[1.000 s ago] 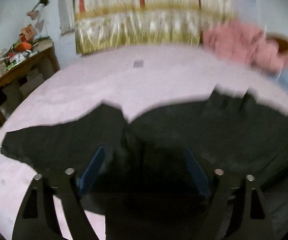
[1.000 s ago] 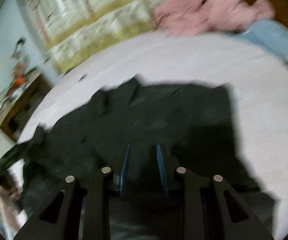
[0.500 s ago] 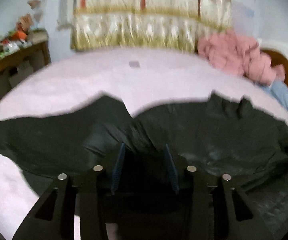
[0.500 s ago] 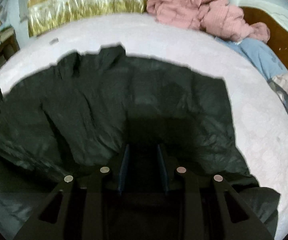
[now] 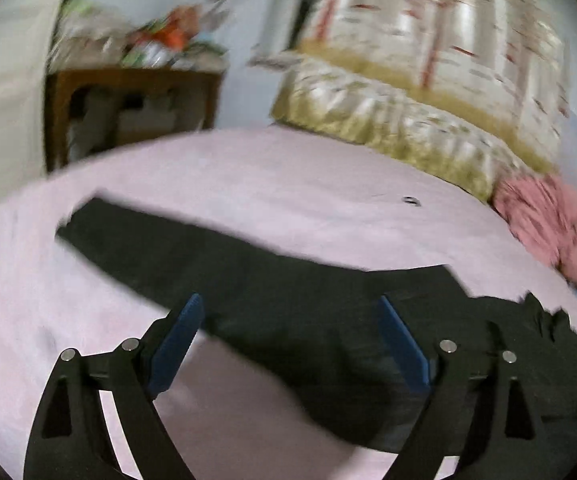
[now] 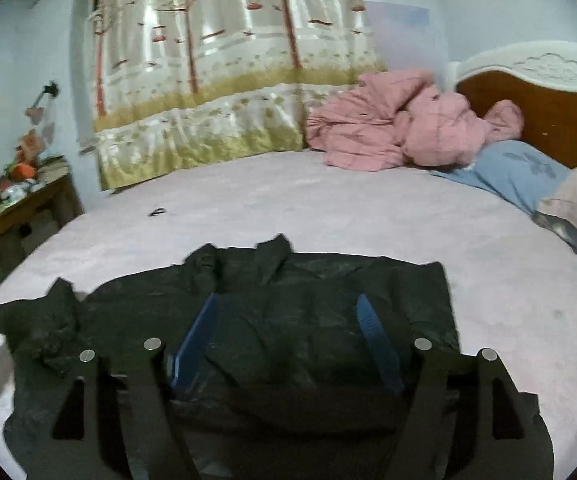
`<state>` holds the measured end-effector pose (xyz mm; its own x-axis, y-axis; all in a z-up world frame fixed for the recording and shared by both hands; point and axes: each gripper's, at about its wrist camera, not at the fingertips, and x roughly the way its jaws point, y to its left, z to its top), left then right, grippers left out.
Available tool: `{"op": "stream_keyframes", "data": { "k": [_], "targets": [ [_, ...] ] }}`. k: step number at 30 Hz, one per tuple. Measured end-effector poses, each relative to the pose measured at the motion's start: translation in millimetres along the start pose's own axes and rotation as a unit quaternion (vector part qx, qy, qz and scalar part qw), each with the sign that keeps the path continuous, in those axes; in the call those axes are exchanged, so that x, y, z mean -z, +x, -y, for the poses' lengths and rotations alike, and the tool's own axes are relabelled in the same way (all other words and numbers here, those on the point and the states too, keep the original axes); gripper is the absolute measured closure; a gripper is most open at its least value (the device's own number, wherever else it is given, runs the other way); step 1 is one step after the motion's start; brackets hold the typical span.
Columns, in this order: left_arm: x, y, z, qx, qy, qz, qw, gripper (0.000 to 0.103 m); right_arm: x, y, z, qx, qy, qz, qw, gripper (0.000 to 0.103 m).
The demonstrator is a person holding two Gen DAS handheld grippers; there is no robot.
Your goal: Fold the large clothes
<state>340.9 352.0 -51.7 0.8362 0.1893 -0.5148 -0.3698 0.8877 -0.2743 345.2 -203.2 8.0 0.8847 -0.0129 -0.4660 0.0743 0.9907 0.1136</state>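
- Lying spread on the pink bed cover, the black garment has its collar end toward the curtain and its hem end toward the camera in the right wrist view.
- In the left wrist view one black sleeve runs as a long band from the upper left down to the garment's body at the lower right; this view is blurred by motion.
- The left gripper has its blue fingers spread wide apart with nothing between them, above the sleeve where it joins the body.
- The right gripper also stands wide apart over the middle of the garment, holding nothing.
- Half a second ago both pairs of fingers were close together with black cloth between them; now both have let go.
- The sleeve, bunched up near the left gripper earlier, now lies stretched out straight.
- The left view has swung toward the wooden side table.
- A pink jacket lies crumpled near the headboard, well apart from the garment.
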Motion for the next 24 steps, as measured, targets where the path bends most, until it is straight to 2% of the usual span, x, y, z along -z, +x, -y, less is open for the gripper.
{"op": "stream_keyframes", "data": {
  "k": [2,3,5,8,10,11,12,13,14,16,20,22,24],
  "targets": [
    [7,21,-14,0.014,-0.033,-0.047,0.9983,0.017,1,1,0,0.013,0.001,0.003,1.0,0.019],
    [9,27,-20,0.019,-0.045,-0.058,0.9971,0.017,1,3,0,0.013,0.003,0.006,1.0,0.017],
    [10,36,-29,0.019,-0.07,-0.069,0.995,0.017,2,2,1,0.009,0.005,0.009,1.0,0.017],
    [9,50,-43,0.041,-0.106,-0.084,0.9899,0.017,3,0,1,0.001,0.003,0.012,1.0,0.017],
    [9,51,-52,0.057,-0.126,-0.077,0.9874,0.024,4,1,-2,0.001,-0.001,0.008,1.0,0.017],
    [9,49,-55,0.059,-0.131,-0.074,0.9868,0.039,5,3,-2,0.0,-0.001,0.005,1.0,0.017],
    [11,49,-58,0.062,-0.138,-0.075,0.9857,0.06,5,5,-2,-0.001,-0.001,0.0,1.0,0.017],
    [12,50,-60,0.068,-0.144,-0.076,0.9843,0.074,5,8,-1,-0.001,-0.001,-0.006,1.0,0.017],
    [12,51,-60,0.082,-0.148,-0.079,0.9824,0.098,5,10,0,-0.001,-0.001,-0.011,1.0,0.017],
    [11,42,-56,0.097,-0.14,-0.064,0.9834,0.1,5,15,4,0.006,0.0,-0.02,1.0,0.017],
    [0,-7,-28,0.108,-0.083,0.026,0.9904,0.101,6,20,16,0.012,0.025,-0.032,0.999,0.017],
    [-10,-29,3,0.13,-0.067,0.052,0.9878,0.101,6,20,20,0.011,0.032,-0.034,0.999,0.017],
    [-22,-51,54,0.15,-0.026,0.067,0.9861,0.101,6,20,20,0.022,0.017,-0.024,0.999,0.017]
  ]
}}
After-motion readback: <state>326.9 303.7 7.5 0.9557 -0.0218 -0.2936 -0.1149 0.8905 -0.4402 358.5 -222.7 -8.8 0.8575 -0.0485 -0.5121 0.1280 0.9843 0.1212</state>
